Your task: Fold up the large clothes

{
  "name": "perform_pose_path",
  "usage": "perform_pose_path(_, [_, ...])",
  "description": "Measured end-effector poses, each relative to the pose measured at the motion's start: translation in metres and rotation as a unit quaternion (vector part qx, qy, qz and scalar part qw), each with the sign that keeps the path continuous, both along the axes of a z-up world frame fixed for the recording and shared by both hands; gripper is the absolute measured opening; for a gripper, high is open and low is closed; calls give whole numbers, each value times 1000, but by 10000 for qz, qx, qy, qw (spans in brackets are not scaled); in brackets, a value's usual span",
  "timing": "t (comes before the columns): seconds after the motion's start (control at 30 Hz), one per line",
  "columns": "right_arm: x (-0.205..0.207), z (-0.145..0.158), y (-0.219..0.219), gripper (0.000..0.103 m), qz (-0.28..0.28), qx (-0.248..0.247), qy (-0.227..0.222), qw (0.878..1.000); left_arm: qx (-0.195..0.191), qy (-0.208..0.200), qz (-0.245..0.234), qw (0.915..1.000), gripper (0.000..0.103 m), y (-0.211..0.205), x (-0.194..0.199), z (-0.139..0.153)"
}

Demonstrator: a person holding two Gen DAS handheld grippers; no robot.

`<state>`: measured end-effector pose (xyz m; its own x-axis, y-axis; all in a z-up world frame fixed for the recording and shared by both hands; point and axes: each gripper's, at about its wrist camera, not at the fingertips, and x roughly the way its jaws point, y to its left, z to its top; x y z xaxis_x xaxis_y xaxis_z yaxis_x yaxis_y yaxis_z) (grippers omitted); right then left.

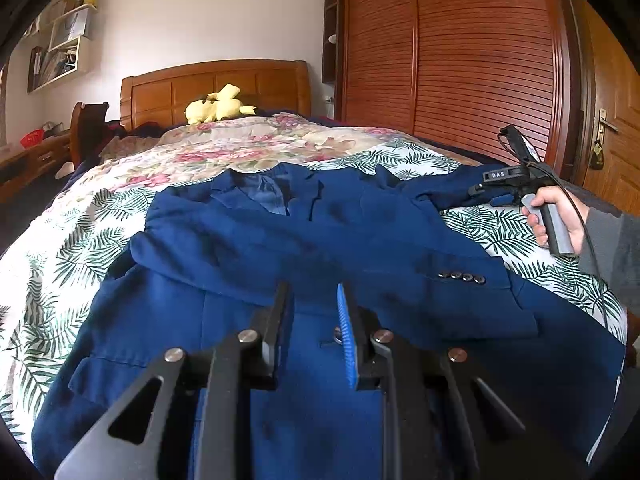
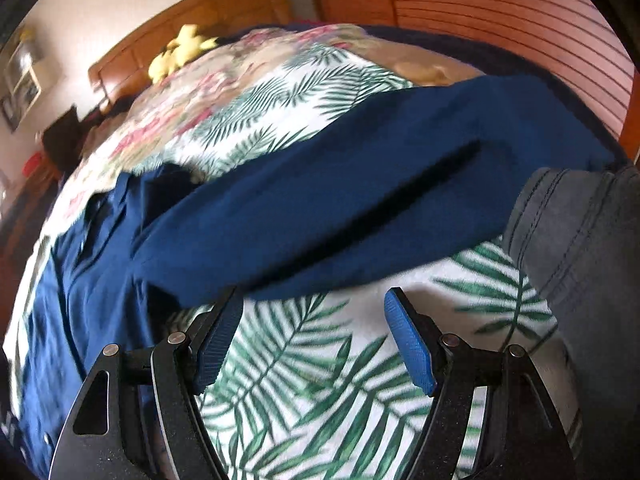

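Observation:
A dark blue suit jacket (image 1: 320, 240) lies front up on the bed, its left sleeve folded across the chest with the cuff buttons (image 1: 462, 277) showing. My left gripper (image 1: 314, 290) hovers over the jacket's lower front, jaws a little apart and empty. The other sleeve (image 2: 360, 196) stretches out to the right over the leaf-print sheet. My right gripper (image 2: 314, 300) is wide open just short of that sleeve's near edge, holding nothing. It also shows in the left wrist view (image 1: 480, 192), held by a hand at the sleeve end.
The bed has a leaf-print sheet (image 1: 500, 232) and a floral quilt (image 1: 240, 148). A yellow plush toy (image 1: 218, 106) sits by the wooden headboard (image 1: 216, 88). A wooden wardrobe (image 1: 460, 52) stands to the right. The person's grey trouser leg (image 2: 580, 260) is beside the right gripper.

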<state>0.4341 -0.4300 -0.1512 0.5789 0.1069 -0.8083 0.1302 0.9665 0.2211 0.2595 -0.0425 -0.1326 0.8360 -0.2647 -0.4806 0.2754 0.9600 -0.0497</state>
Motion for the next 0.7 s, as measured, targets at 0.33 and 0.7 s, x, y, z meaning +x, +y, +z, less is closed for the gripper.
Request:
perform_pose_path(0.33, [30,1,-5,54,-349,56,-36,9994,2,7,-5,10000,19,1,1,-1])
perform_pose_path(0.7, [24,46,34,2,459,-732,-621,9943,20,13,-11,10000,19,1,1,-1])
